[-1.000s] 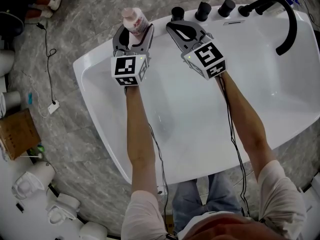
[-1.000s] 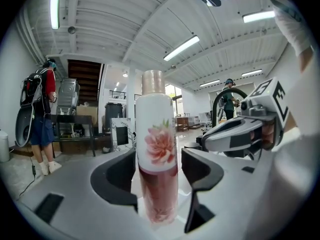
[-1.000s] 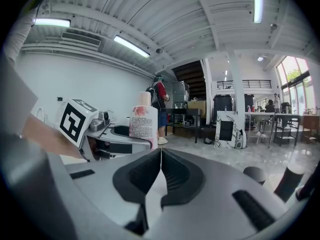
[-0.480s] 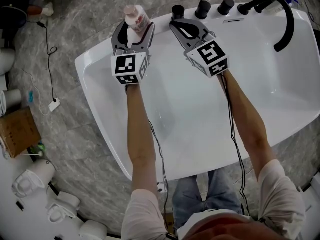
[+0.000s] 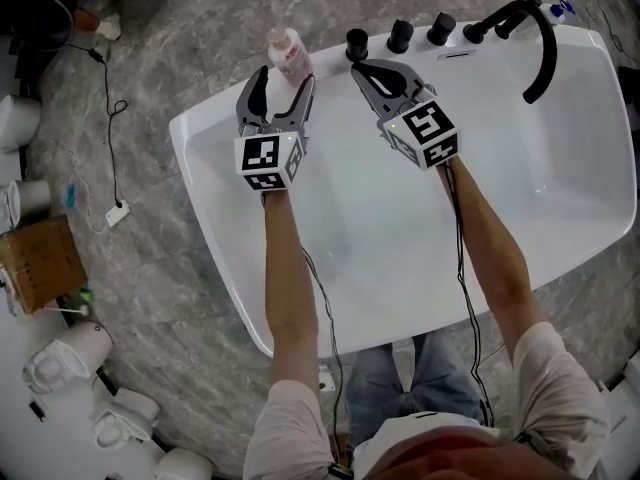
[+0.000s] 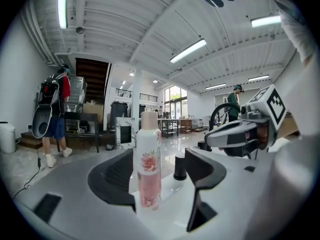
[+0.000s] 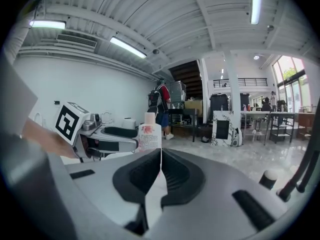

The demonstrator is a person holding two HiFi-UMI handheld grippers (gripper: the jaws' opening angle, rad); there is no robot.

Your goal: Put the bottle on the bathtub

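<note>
**Bottle**: pink-and-white, floral print, capped. It is stood upright on the far rim of the bathtub, towards the far left corner, just left of the first black knob.

**Left gripper**: held over the tub, pointed at the far rim. Its jaws are spread wide and have just been opening. In the left gripper view the bottle is seen in the gap at the jaw tips of the left gripper, with neither pad pressed on it; nothing is gripped.

**Right gripper**: held beside the left one, aimed at the knobs. In its own view the jaws of the right gripper are seen drawn together with nothing between them; the bottle is seen beyond, to the left.

**Surface:** white tub, basin bare. Three black knobs are set along the far rim, and a black spout is mounted at the far right corner.

**Room:** grey marbled floor. A cardboard box, a cable with socket strip and white ceramic fixtures are placed left of the tub. A person with a backpack is seen standing far off, under strip lights.
</note>
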